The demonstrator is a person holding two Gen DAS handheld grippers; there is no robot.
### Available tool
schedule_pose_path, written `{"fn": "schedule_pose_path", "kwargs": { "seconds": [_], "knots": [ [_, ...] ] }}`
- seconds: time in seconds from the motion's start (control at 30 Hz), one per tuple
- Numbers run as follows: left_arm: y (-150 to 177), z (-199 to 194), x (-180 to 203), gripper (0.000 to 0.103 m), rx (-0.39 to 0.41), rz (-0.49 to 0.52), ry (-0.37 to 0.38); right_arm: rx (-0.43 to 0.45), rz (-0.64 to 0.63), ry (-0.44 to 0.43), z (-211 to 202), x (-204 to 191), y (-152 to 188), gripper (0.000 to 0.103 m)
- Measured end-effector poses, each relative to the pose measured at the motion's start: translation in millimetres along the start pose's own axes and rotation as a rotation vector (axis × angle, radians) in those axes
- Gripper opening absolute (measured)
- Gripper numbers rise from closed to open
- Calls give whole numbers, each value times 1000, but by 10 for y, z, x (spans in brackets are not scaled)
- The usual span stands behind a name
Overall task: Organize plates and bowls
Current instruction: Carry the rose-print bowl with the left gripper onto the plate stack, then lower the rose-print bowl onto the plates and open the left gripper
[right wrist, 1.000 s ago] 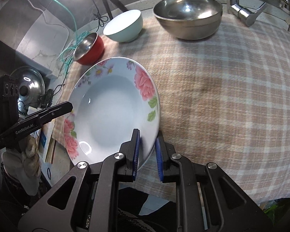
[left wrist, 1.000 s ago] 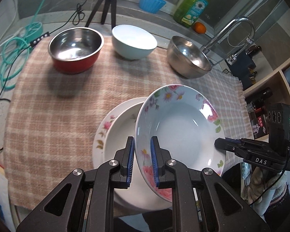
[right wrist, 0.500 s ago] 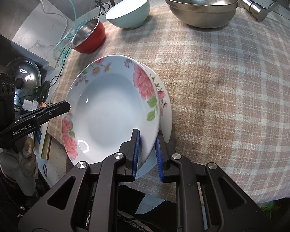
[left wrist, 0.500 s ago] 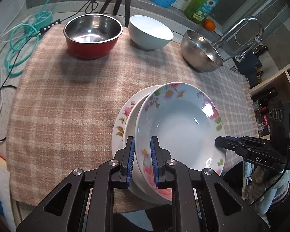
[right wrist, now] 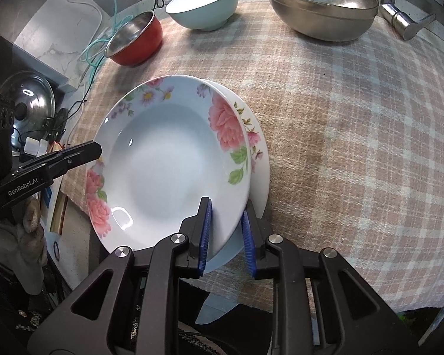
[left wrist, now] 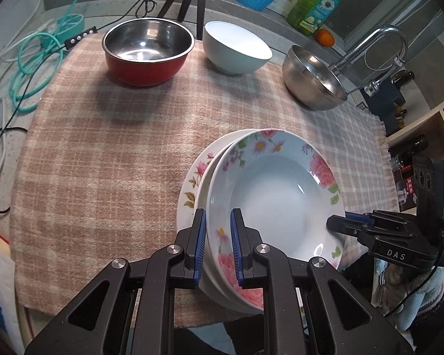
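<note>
Resting on the flatter floral plate [left wrist: 192,189] near the front edge of the checked cloth [left wrist: 118,148], the deep floral plate [left wrist: 275,195] sits shifted a little toward the right rather than centred, and that offset is where trouble could start. The left gripper [left wrist: 219,248] is clamped on the deep plate's near rim, while the right gripper [right wrist: 226,233] has just been opening: its jaws straddle the opposite rim with a gap on the outer side, so I judge that grip let go. If the left one releases while the plate is uneven, it could rock, slide off the lower plate or chip it, and both overhang the cloth's front edge slightly, so a nudge from a withdrawing finger might tip them toward the floor. Red bowl [left wrist: 146,53], pale bowl [left wrist: 236,48] and steel bowl [left wrist: 310,80] stand well apart at the back
</note>
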State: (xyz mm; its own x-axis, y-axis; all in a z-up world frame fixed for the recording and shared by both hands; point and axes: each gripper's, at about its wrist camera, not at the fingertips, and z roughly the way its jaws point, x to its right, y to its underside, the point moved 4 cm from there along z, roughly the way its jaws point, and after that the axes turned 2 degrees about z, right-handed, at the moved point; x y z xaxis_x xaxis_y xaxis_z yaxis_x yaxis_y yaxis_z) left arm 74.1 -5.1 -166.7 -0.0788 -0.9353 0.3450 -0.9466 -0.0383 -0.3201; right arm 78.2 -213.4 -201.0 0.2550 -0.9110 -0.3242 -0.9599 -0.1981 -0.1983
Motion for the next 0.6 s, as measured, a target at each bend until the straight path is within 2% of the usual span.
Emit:
{"fn": "schedule_pose_path", "kwargs": {
  "seconds": [0.3, 0.6],
  "knots": [
    [-38, -50, 34, 15, 23, 30, -38, -9, -71, 41, 28, -140, 13, 40],
    [-46, -44, 11, 15, 26, 24, -38, -11, -113, 72, 29, -192, 34, 41]
  ]
}}
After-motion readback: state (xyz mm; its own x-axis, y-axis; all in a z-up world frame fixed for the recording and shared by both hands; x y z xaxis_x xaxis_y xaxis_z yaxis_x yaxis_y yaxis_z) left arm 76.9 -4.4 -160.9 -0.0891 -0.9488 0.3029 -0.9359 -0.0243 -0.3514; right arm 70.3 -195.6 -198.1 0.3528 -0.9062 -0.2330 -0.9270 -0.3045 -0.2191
